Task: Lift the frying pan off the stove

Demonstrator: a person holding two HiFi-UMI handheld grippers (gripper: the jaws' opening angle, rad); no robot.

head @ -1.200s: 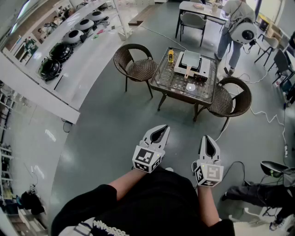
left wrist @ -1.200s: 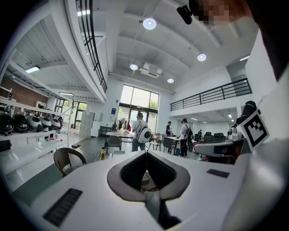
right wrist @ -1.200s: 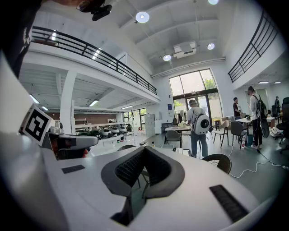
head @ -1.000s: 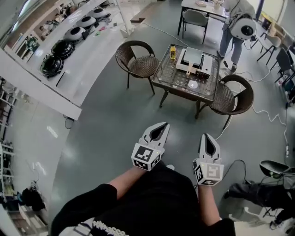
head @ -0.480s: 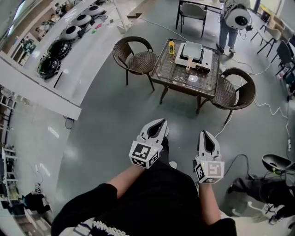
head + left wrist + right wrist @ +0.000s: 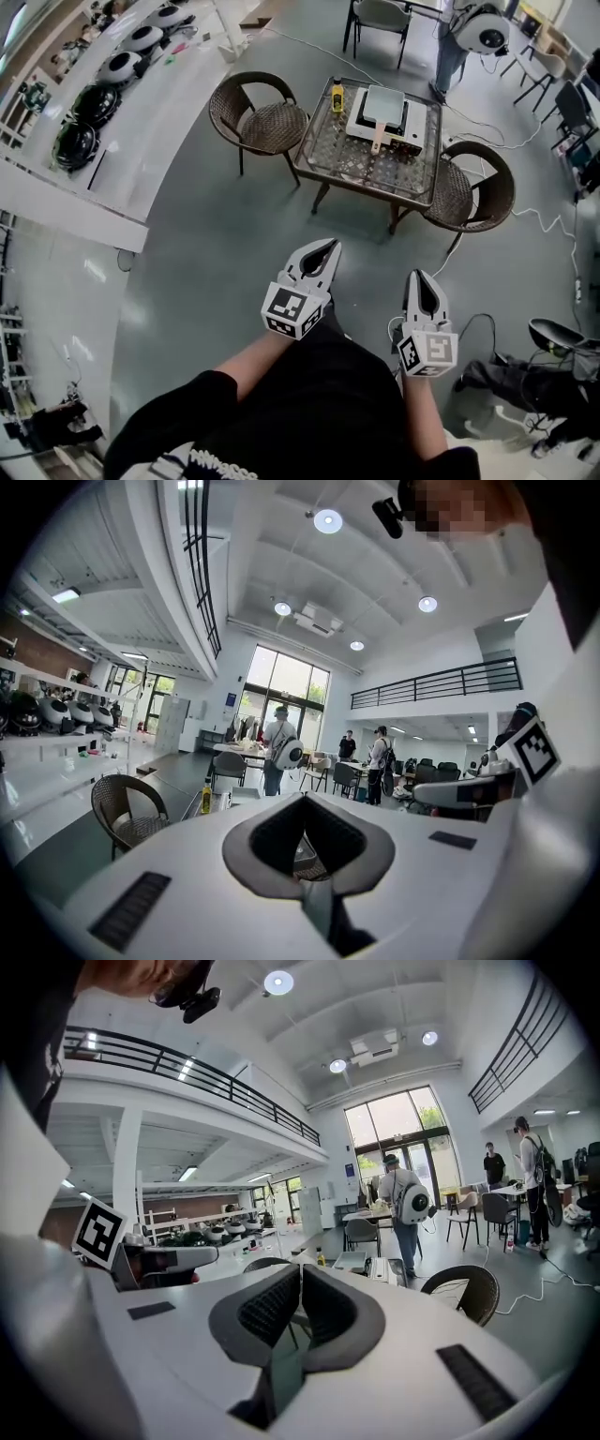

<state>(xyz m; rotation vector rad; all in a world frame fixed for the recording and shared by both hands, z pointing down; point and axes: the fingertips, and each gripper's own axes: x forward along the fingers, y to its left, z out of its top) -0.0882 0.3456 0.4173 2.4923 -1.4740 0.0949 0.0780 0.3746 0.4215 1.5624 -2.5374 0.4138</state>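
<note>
Frying pan [image 6: 385, 105] sits on white stove [image 6: 418, 127], wooden handle pointing toward camera. Stove on glass table [image 6: 349, 167], yellow bottle [image 6: 337, 97] just beside it. Wicker chair [image 6: 260, 117] on one side, second chair [image 6: 480, 187] on other. Both tongs well apart from table, over grey floor [image 6: 216, 272]. Left gripper [image 6: 330, 246]: jaws closed, nothing held. Right gripper [image 6: 419, 277]: jaws together, empty too.

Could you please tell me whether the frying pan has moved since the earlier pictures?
No. The frying pan still sits on the stove, right of the yellow bottle, its handle pointing at the table's near edge.
</note>
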